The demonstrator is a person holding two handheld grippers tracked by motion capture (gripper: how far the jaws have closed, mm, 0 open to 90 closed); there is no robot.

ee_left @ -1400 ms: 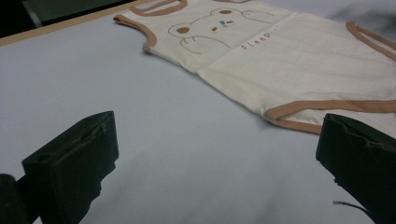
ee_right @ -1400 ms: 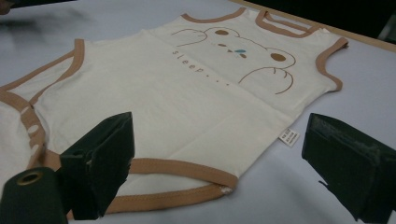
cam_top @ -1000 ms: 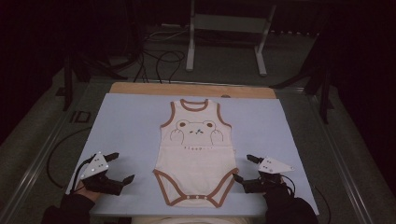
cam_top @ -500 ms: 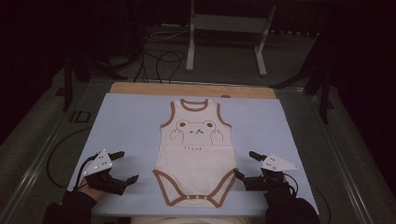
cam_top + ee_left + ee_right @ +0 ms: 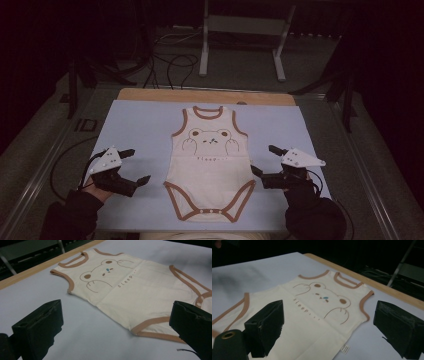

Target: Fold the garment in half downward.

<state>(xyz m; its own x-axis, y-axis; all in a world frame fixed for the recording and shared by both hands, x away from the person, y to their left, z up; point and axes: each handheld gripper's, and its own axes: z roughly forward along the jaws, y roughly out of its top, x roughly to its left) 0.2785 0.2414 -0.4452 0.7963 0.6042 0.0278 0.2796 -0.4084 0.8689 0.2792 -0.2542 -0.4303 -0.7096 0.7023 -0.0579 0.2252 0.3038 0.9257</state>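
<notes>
A cream sleeveless baby bodysuit (image 5: 210, 165) with brown trim and a bear drawing lies flat on the pale blue mat (image 5: 135, 125), neck at the far side and snaps at the near edge. My left gripper (image 5: 137, 166) is open just left of its lower hem, apart from the cloth. In the left gripper view, the bodysuit (image 5: 130, 290) lies ahead between the wide-apart jaws of that gripper (image 5: 117, 311). My right gripper (image 5: 264, 160) is open at the bodysuit's right side. In the right gripper view, one jaw of this gripper (image 5: 329, 312) hangs over the bodysuit (image 5: 312, 322).
The mat lies on a wooden board (image 5: 150, 94) whose far edge shows. Beyond the table, a metal stand (image 5: 240, 45) and loose cables (image 5: 170, 65) are on the dark floor. Grey rails (image 5: 45, 170) run along both sides of the table.
Both grippers have moved a little forward, away from the near edge, and stay open. The bodysuit has not moved.
</notes>
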